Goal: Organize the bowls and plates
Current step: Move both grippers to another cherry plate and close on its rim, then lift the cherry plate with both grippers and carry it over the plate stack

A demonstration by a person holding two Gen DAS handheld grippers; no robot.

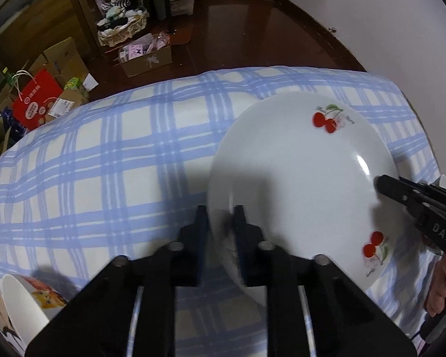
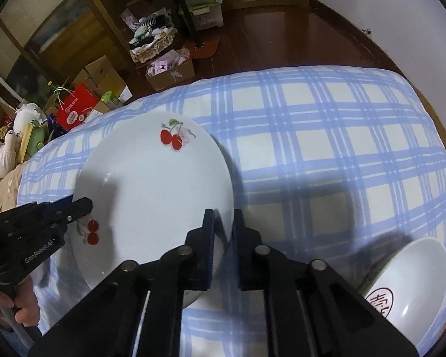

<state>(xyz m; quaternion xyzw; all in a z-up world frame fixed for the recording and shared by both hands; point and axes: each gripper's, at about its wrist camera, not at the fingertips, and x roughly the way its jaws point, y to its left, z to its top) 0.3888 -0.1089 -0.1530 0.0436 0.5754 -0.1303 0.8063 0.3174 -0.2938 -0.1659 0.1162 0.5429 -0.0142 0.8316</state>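
Note:
A white plate with red cherry prints (image 1: 297,178) lies on the blue-checked tablecloth (image 1: 104,163). My left gripper (image 1: 221,226) is shut on its left rim, one finger over the plate and one outside it. In the right wrist view the same plate (image 2: 151,196) has its right rim pinched by my right gripper (image 2: 223,232). Each gripper shows in the other's view: the right one (image 1: 383,186) at the plate's far rim, the left one (image 2: 84,206) held by a hand. A white bowl with a cat picture (image 1: 23,300) stands at lower left. A white bowl with red characters (image 2: 407,282) stands at lower right.
The cloth-covered table (image 2: 342,148) ends at a curved far edge, with dark wooden floor beyond. On the floor are cardboard boxes (image 1: 147,56), a red paper bag (image 1: 35,104), a woven basket (image 1: 123,29) and a wooden shelf frame. A white wall runs along the right.

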